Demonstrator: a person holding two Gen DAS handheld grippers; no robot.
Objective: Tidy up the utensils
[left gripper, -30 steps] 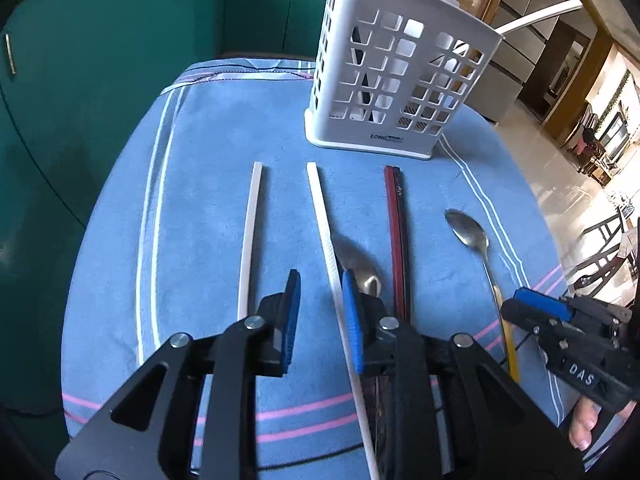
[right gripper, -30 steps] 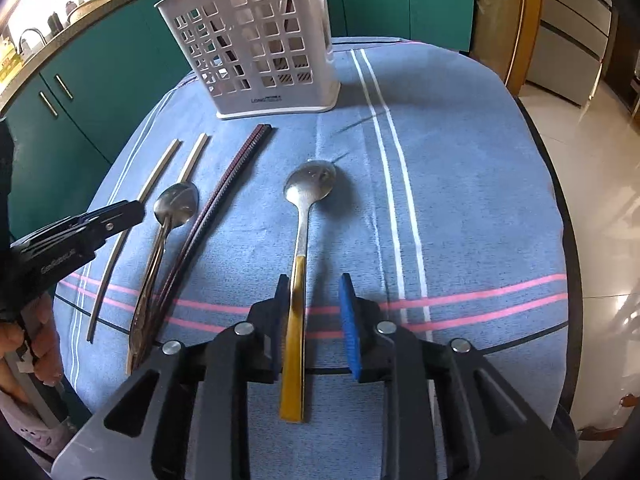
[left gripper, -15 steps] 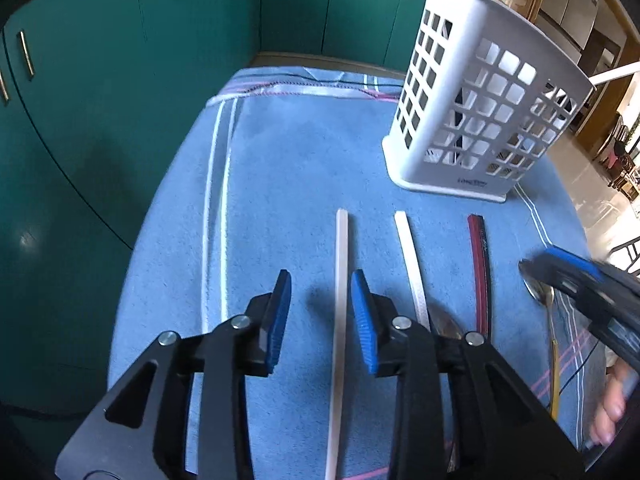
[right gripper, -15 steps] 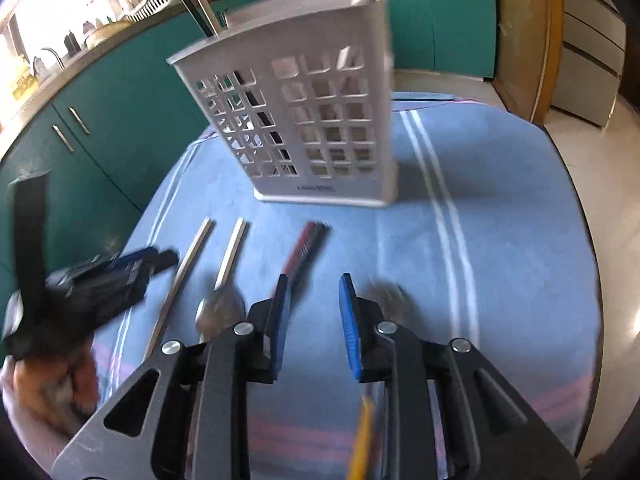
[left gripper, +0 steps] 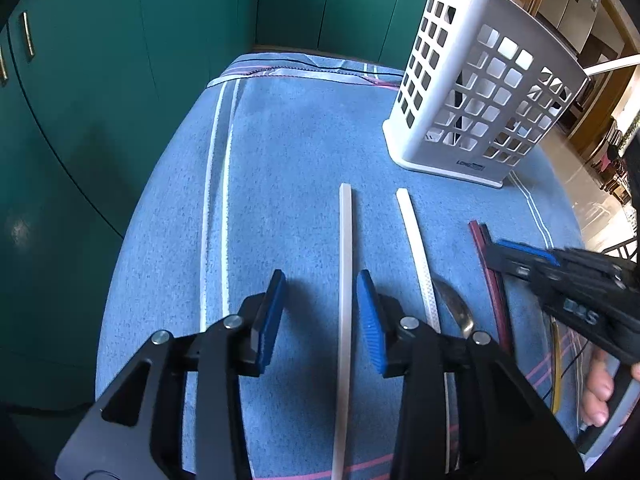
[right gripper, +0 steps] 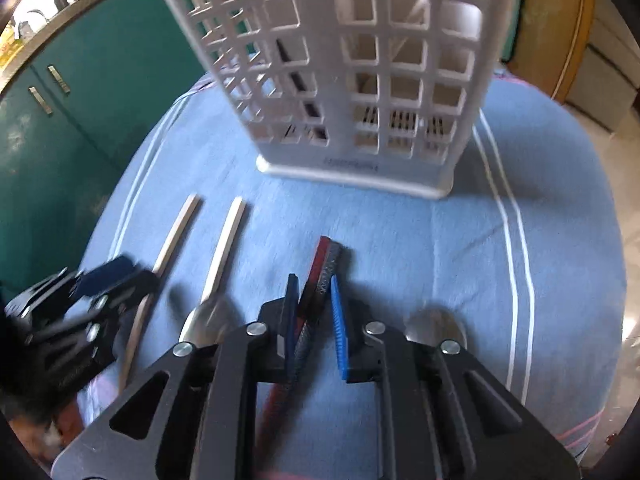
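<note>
White chopstick (left gripper: 345, 280) lying between the blue pads of the left claw (left gripper: 320, 312), jaws opening, untouched. Lying just right of it, a second white chopstick (left gripper: 416, 248). Farther right, right claw (right gripper: 314, 316) closing around the dark red chopstick pair (right gripper: 326, 260), pads not yet pressing. Standing ahead on the blue-clothed surface (left gripper: 300, 152), white slotted holder (left gripper: 476, 92).

Utensil basket (left gripper: 476, 92) stands at far end of the cloth (left gripper: 288, 152). In front of it, left to right: two single chopsticks (left gripper: 345, 280), a spoon (left gripper: 456, 312), a chopstick pair (right gripper: 326, 268), a second spoon (right gripper: 436, 324).
</note>
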